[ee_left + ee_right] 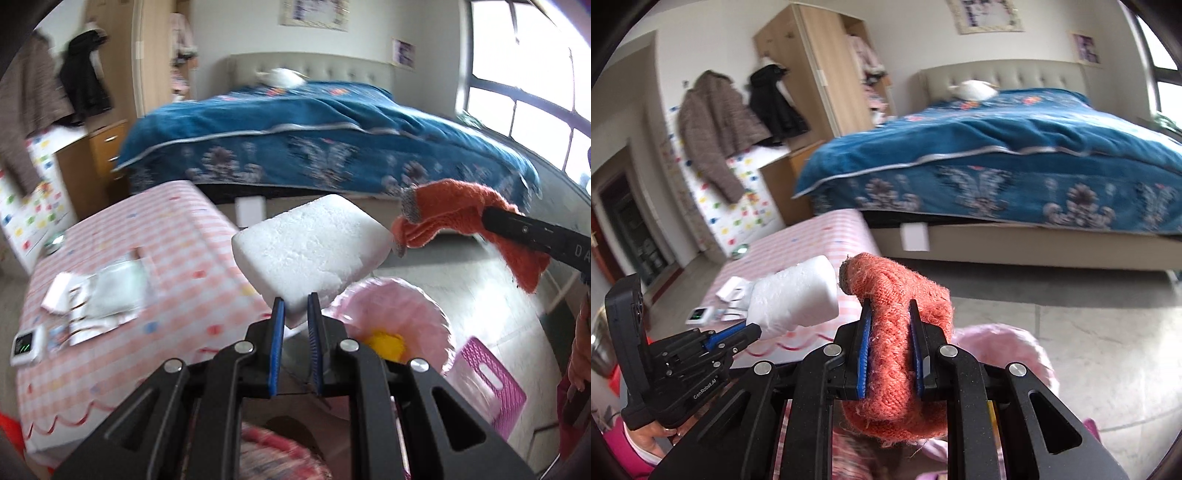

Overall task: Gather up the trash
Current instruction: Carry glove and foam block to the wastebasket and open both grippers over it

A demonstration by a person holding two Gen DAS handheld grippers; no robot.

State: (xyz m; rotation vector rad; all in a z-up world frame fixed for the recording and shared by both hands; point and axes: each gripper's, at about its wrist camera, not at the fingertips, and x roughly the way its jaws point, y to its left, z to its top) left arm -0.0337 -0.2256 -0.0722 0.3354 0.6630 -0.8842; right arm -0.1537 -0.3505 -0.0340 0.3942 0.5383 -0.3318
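- Leftmost, more scraps lie on the pink checked table (177,221): paper wrappers (107,295) not yet collected, next to a small white device (27,345) that a hasty sweep could catch
- Next, the left gripper (295,308) pinches a white foam block (310,247) by one corner only; held so near its edge, the block could pivot or snap free and miss the pink-lined bin (399,317) below
- Rightmost, the right gripper (888,314) is clamped on an orange knitted glove (897,332); its fuzzy knit may cling to the pads on release and drop outside the bin
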